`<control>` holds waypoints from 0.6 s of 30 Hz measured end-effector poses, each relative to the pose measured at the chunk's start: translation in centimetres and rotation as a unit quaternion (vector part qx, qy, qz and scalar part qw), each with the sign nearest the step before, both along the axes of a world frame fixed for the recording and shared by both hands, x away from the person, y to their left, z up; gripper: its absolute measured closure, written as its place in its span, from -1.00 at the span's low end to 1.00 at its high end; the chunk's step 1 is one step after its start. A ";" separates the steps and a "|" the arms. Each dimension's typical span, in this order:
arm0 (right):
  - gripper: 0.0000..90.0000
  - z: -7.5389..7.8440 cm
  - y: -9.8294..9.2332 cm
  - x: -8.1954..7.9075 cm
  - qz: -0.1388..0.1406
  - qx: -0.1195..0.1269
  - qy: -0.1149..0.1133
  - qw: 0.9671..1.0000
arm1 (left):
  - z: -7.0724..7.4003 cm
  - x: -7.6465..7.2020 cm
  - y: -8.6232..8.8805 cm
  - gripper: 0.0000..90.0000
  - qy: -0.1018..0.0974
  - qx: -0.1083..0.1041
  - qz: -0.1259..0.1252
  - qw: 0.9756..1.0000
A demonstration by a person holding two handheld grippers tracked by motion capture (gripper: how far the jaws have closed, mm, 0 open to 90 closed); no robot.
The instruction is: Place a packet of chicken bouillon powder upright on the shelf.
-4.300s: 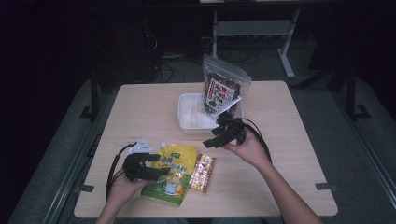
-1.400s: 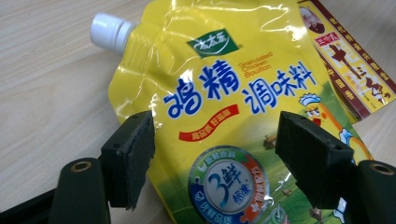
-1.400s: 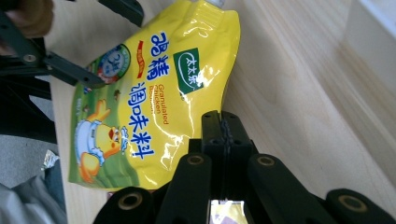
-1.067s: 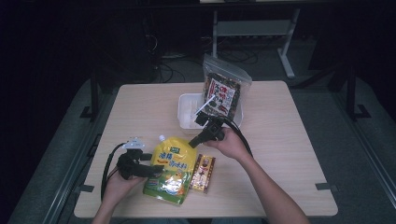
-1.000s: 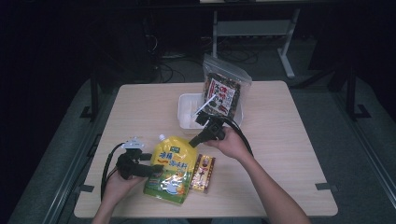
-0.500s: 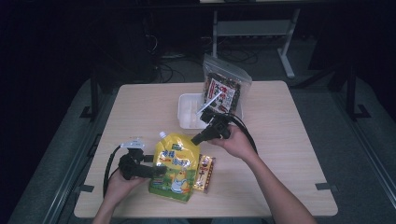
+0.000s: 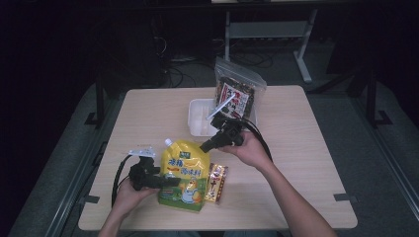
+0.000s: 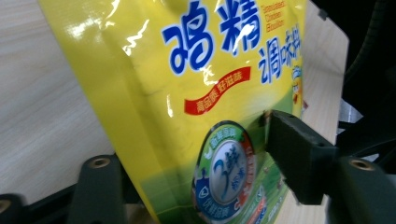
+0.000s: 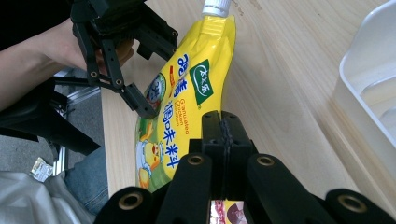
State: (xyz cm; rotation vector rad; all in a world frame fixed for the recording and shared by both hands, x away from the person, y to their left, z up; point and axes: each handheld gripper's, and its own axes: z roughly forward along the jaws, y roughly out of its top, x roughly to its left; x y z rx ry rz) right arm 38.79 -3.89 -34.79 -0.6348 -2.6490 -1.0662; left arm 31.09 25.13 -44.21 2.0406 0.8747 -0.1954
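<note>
A yellow spouted seasoning pouch (image 7: 184,173) lies at the table's front, its lower left edge between the jaws of my left gripper (image 7: 168,181). In the left gripper view the pouch (image 8: 187,70) stands between the jaws of that gripper (image 8: 187,144), which have just been closing, and one pad presses its printed face. My right gripper (image 7: 205,146) hovers just above the pouch's upper right corner. Its jaws (image 9: 222,121) are shut together with nothing in them, pointing toward the pouch (image 9: 187,93).
A small red and yellow snack packet (image 7: 216,182) lies right beside the pouch. A white plastic tray (image 7: 197,123) sits behind the right hand, with a zip bag of dark snacks (image 7: 237,94) leaning at its far side. Bare wood stretches left and right.
The left jaws have narrowed onto the pouch's edge. The right gripper has lifted a little off the pouch's top, still shut.
</note>
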 end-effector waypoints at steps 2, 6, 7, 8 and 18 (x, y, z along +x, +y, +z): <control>0.99 0.0 -0.1 0.0 0.001 0.002 -0.001 1.000 | 0.1 0.0 0.3 -0.05 0.001 -0.010 0.004 1.000; 0.99 0.1 -0.4 0.1 -0.001 0.007 0.006 1.000 | 0.2 0.1 0.7 0.19 0.004 -0.027 0.003 1.000; 0.99 0.1 -0.4 0.1 -0.002 0.008 0.004 1.000 | 0.2 0.1 0.8 0.24 0.006 -0.034 0.002 0.999; 0.99 0.2 -0.5 0.1 -0.002 0.008 0.004 1.000 | 0.2 0.1 0.9 0.31 0.007 -0.038 0.002 0.999; 0.92 0.5 -0.4 0.2 0.015 0.009 0.012 1.000 | 0.6 -0.2 1.0 0.71 -0.009 -0.055 -0.011 0.998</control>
